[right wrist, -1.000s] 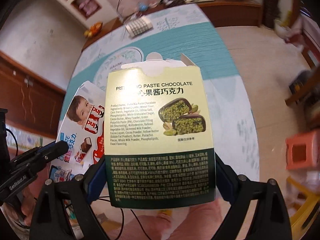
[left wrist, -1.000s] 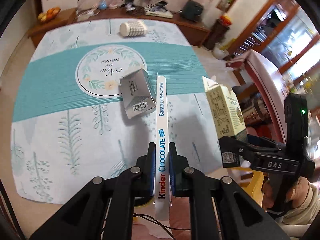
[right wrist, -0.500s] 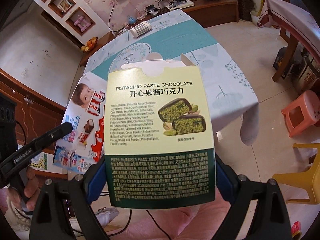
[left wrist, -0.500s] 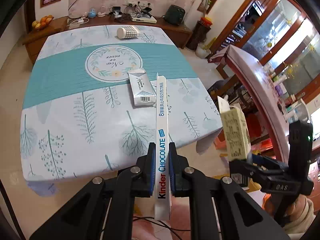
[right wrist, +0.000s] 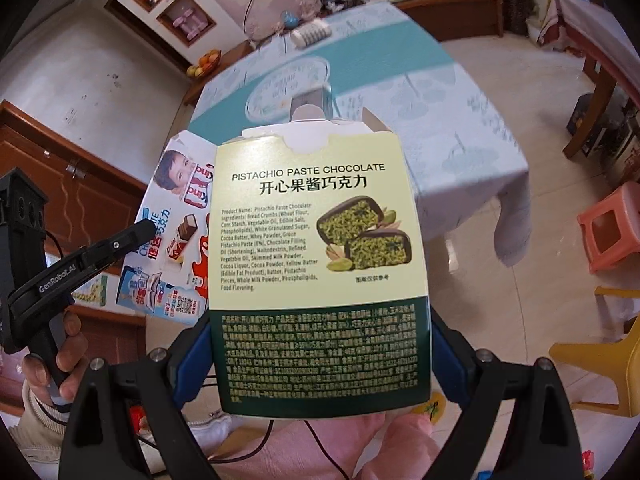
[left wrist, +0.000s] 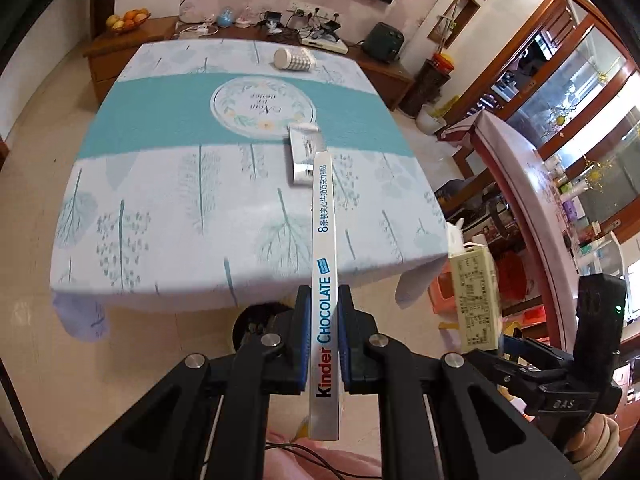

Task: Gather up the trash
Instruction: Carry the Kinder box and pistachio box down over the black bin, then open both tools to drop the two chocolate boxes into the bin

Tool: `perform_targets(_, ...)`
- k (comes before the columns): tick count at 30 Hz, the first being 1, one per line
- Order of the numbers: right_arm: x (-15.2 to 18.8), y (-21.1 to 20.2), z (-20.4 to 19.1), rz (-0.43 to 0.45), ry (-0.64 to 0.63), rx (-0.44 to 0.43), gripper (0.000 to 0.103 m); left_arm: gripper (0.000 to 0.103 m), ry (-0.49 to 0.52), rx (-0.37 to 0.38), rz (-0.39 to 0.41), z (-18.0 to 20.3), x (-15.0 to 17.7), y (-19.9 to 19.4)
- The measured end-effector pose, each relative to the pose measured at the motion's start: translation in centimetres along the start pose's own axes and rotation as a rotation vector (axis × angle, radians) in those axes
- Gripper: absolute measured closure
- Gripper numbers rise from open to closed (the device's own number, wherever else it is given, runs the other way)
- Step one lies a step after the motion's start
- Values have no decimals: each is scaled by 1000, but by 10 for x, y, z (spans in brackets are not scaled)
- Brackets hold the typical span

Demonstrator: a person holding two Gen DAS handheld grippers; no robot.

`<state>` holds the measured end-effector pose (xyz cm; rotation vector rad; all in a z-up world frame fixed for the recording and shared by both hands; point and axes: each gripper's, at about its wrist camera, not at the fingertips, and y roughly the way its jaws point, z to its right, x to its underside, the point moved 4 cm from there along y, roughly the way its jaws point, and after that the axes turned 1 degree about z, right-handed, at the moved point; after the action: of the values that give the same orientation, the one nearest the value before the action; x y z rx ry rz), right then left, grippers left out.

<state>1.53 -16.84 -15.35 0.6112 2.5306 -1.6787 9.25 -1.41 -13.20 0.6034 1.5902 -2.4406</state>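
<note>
1. Left tool (left wrist: 323,340): closed on the Kinder chocolate box (left wrist: 324,280), clamped edge-on at its lower part, the long side pointing forward over the floor toward the worktop (left wrist: 168,200).
2. Right tool (right wrist: 320,360): gripping the pistachio chocolate box (right wrist: 320,264) by its 2 side walls at the dark green lower half; top flaps stand open. Held in the air off the worktop's near right corner.
3. Both boxes: side by side in the air, the Kinder box just left of the pistachio box, both clear of the worktop.
4. Silver carton (left wrist: 305,154): lying flat on the worktop, right of centre, its far end touching the round printed emblem (left wrist: 262,108).
5. Patterned cup (left wrist: 294,59): on its side near the far edge of the worktop.
6. Pink stool (right wrist: 612,228): on the floor beyond the worktop's right edge.
7. Fruit bowl (left wrist: 127,20): on the wooden sideboard past the far left corner.
</note>
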Motion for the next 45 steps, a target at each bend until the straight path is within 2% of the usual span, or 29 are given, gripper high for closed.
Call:
perform_targets(6, 35, 32, 22, -118, 10, -26, 10, 93, 4, -22, -35, 16, 52, 3)
perform_targets(11, 71, 91, 56, -254, 59, -12, 10, 93, -9, -72, -115, 14, 103, 41)
perform_targets(18, 108, 177, 102, -391, 149, 22, 10, 93, -41, -144, -250, -12, 155, 145)
perform_targets(23, 113, 227, 129, -410, 201, 56, 10, 93, -21, -176, -330, -35, 174, 235)
perform_targets(27, 115, 258, 146, -422, 232, 73, 10, 92, -11, -193, -353, -53, 175, 288)
perform_targets(29, 117, 272, 152, -429, 234, 78, 10, 80, -21, -197, -337, -65, 171, 308)
perform_targets(31, 117, 287, 156, -433, 230, 85, 10, 53, -29, -216, -321, -78, 168, 321)
perform_targets(32, 115, 294, 158, -433, 230, 89, 10, 50, -36, -220, -307, -85, 167, 325)
perform_targets(36, 111, 318, 163, -443, 244, 94, 10, 50, -85, -225, -301, -112, 172, 333)
perform_targets(40, 105, 346, 160, -461, 249, 104, 10, 50, -105, -228, -252, -126, 178, 319)
perform_targets(45, 95, 380, 145, -500, 237, 115, 10, 50, -112, -253, -233, -145, 186, 303)
